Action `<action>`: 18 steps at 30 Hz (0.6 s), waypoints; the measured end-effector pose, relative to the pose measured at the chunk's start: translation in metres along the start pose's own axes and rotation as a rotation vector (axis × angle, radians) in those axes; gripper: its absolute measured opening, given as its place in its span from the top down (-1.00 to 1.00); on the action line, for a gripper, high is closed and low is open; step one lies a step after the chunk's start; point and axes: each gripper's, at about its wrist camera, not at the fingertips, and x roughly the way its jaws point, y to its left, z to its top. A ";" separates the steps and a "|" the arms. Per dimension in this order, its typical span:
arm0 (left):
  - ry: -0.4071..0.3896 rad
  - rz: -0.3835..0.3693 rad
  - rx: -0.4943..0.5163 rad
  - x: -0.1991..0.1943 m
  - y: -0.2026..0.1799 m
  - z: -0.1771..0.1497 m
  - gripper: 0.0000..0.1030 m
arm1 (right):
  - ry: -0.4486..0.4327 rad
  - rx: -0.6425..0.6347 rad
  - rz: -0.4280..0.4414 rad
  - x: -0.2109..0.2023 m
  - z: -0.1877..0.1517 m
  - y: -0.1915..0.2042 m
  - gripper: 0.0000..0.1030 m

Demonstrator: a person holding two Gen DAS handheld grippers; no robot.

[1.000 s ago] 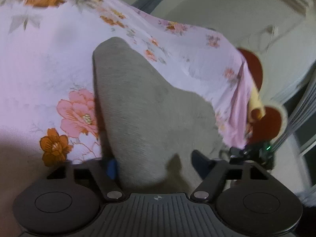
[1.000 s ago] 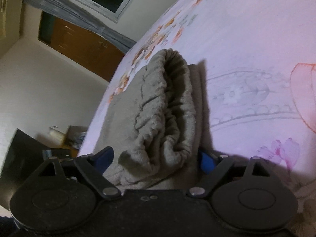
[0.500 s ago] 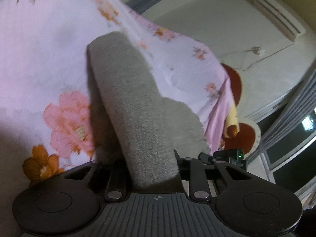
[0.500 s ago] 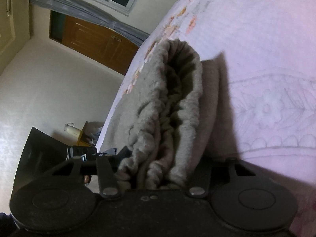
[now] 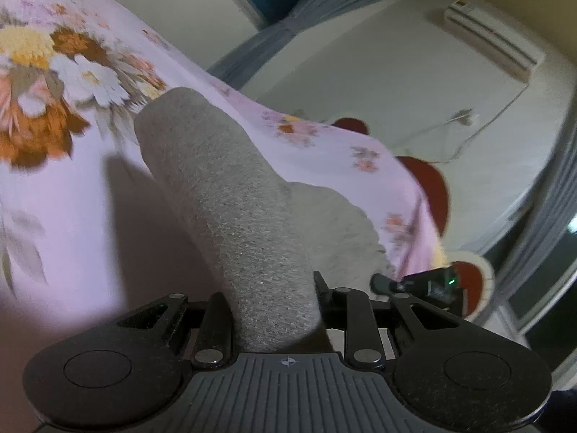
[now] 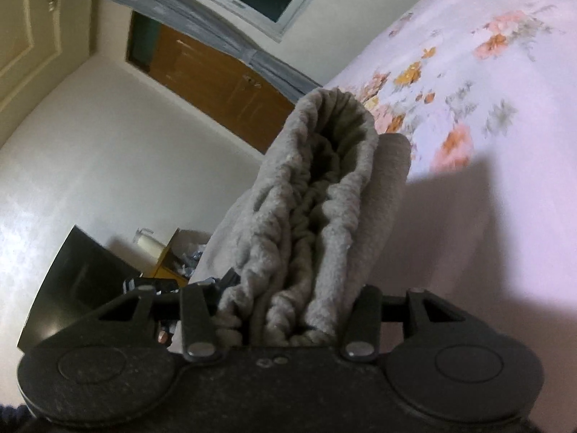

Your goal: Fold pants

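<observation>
Left wrist view is showing the left gripper (image 5: 276, 310) with its fingers clamped on a rolled, smooth edge of the grey fleece pants (image 5: 230, 195), most likely the leg end, which is arching up off the floral bedsheet (image 5: 72, 187) and casting a shadow on it. Beyond the pants, the sheet is dropping over the bed's far edge toward a red rug (image 5: 429, 184) on the floor. The right gripper (image 6: 288, 306) is pinching the bunched elastic waistband (image 6: 324, 195) between its fingers; these have just been closing, with the gathered cloth between them, and the pads are pressing on it now. That end too is hanging clear of the bedsheet (image 6: 505, 144), with a wooden door (image 6: 223, 97) behind the waistband.

Holding both ends at once seems meant to keep the garment's layers aligned while it is being carried, so the doubled legs are not slipping apart. Gripping the thick waistband gives a firm hold where the cloth is heaviest. Judging by this, the fold is partly done: the pants look already doubled lengthwise, and the next move is probably bringing one end over the other, then laying it flat on the bedsheet. Loose middle fabric could sag and wrinkle.
</observation>
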 end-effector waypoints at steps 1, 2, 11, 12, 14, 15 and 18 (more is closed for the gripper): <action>0.005 0.017 -0.003 0.005 0.007 0.006 0.52 | 0.007 0.015 -0.019 0.004 0.001 -0.006 0.08; 0.013 0.041 -0.009 0.012 0.016 0.010 0.52 | 0.017 0.036 -0.042 0.009 0.000 -0.014 0.07; 0.067 0.128 -0.143 0.035 0.061 -0.002 0.30 | 0.075 0.150 -0.210 0.016 -0.037 -0.052 -0.16; 0.067 0.143 -0.139 0.032 0.056 -0.003 0.21 | 0.069 0.158 -0.219 0.011 -0.040 -0.048 -0.23; 0.064 0.165 -0.119 0.021 0.046 -0.004 -0.11 | 0.028 0.130 -0.264 -0.006 -0.047 -0.037 -0.46; 0.054 0.175 -0.102 0.013 0.038 -0.006 -0.33 | 0.010 0.100 -0.294 -0.013 -0.051 -0.029 -0.53; 0.023 0.190 -0.049 -0.012 0.017 -0.016 -0.56 | -0.003 0.023 -0.311 -0.040 -0.066 -0.008 -0.58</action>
